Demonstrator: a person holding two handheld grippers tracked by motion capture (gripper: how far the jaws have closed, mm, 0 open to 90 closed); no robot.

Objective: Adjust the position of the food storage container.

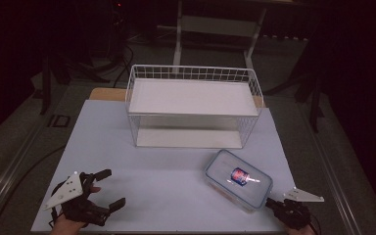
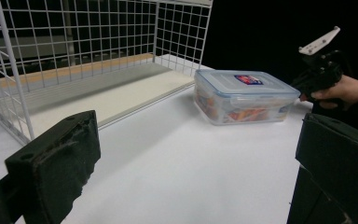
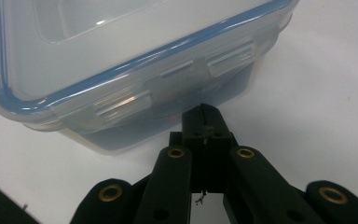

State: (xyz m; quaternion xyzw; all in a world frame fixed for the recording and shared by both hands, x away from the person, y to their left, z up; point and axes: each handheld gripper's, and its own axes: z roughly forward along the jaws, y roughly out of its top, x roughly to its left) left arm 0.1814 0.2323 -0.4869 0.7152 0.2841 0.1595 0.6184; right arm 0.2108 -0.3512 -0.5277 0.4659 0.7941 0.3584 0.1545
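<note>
Dark room around a white table (image 1: 166,186), with a wire basket (image 1: 194,105) at its far middle. At the near right lies a clear box (image 1: 238,179) with a blue-rimmed lid, a red and blue label on top. My right gripper (image 1: 272,203) sits at the box's near right corner, its jaws pressed together, tips right at the box's wall under a lid clasp (image 3: 223,60); whether they touch it I cannot tell. My left gripper (image 1: 108,188) rests at the near left, well apart from the box, jaws spread wide with nothing between them.
</note>
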